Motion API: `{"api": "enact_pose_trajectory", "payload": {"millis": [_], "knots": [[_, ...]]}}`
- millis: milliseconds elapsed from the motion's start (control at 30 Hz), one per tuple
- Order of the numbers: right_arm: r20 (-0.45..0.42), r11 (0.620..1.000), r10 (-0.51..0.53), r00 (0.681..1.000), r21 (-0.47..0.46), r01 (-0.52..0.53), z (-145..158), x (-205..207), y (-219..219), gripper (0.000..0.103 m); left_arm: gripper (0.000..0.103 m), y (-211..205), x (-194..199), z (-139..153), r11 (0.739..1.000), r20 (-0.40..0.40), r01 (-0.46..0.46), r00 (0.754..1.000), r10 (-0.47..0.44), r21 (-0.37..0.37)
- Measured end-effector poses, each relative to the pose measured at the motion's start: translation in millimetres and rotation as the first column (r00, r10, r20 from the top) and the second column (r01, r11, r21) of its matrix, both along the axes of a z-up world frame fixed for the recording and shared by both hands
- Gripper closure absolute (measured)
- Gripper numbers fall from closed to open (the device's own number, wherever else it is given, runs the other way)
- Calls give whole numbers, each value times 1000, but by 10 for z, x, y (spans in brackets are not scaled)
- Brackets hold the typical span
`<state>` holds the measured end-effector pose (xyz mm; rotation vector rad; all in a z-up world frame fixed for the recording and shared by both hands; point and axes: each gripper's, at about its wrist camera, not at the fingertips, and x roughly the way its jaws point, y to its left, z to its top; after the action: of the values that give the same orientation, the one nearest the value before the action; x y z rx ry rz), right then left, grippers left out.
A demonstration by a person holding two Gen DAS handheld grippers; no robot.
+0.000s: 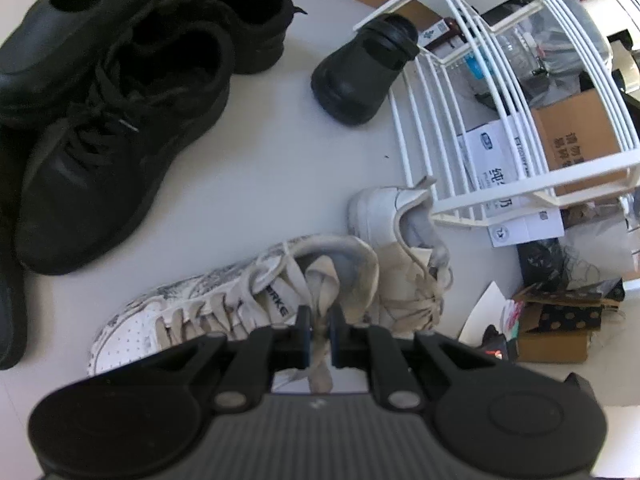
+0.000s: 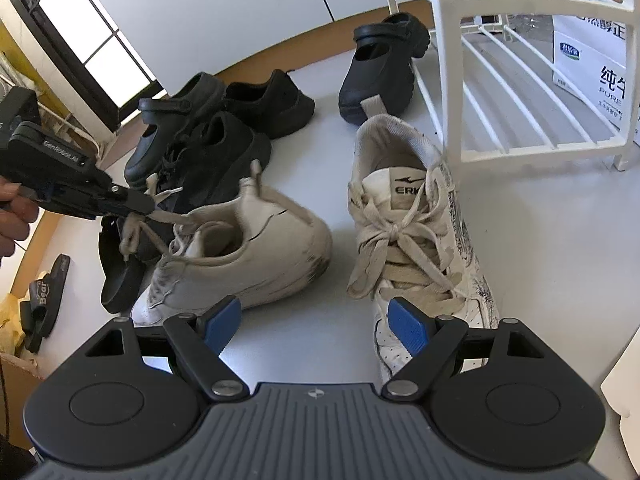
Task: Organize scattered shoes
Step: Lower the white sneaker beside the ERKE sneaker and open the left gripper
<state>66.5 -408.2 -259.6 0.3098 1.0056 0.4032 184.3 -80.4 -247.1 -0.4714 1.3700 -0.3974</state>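
Two white printed sneakers lie on the pale floor. The left sneaker (image 1: 180, 312) (image 2: 240, 256) is tipped onto its side. My left gripper (image 1: 320, 332) (image 2: 146, 204) is shut on its lace (image 1: 320, 292) (image 2: 168, 216), which runs taut up from the shoe. The right sneaker (image 1: 400, 248) (image 2: 416, 232) stands upright with its heel toward the white shoe rack (image 1: 532, 188) (image 2: 442, 60). My right gripper (image 2: 316, 324) hangs open low over the floor between the two sneakers, with nothing between its blue pads (image 2: 224, 320).
A black clog (image 1: 360, 72) (image 2: 380, 68) sits at the rack's left corner. A pile of black shoes (image 1: 120, 120) (image 2: 208, 148) lies to the left. Black slippers (image 2: 44, 296) lie at the far left. Boxes (image 1: 576, 140) stand behind the rack. A person's hand (image 2: 12, 216) holds the left gripper.
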Motion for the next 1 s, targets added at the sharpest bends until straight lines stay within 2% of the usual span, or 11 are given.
{"api": "enact_pose_trajectory", "payload": {"millis": [100,167,233,300,467,567,667,833,900,1000], "knots": [[-5,1000,12,1000,3,-12,-6,14,44,18,92,-48,-15,-82,1000,-8,19,1000,-19,-1],[-7,1000,27,1000,2,-27,-1,23,88,18,83,-43,-26,-112,1000,-10,19,1000,-19,8],[-12,999,38,999,2,-38,0,39,139,18,46,-25,-35,-113,998,-12,33,999,-33,50],[-22,999,46,999,1,-46,-7,70,181,18,36,36,-75,-118,997,2,17,1000,-17,79],[-48,998,64,997,-7,-64,-27,160,278,18,34,215,-116,-132,996,-2,20,1000,-20,83],[-65,997,74,995,-11,-75,-39,213,336,18,33,312,-136,-66,994,9,-9,1000,8,112],[-75,997,79,994,-14,-80,-46,250,399,18,30,364,-185,47,990,49,-40,998,33,138],[-22,996,67,997,-55,-68,16,136,509,18,25,533,-415,315,983,125,-57,992,36,173],[10,993,81,997,-92,-80,106,60,556,18,25,604,-531,415,980,152,-80,987,52,182],[51,994,68,996,-86,-64,239,7,598,18,25,727,-749,565,973,158,-136,982,107,186]]}}
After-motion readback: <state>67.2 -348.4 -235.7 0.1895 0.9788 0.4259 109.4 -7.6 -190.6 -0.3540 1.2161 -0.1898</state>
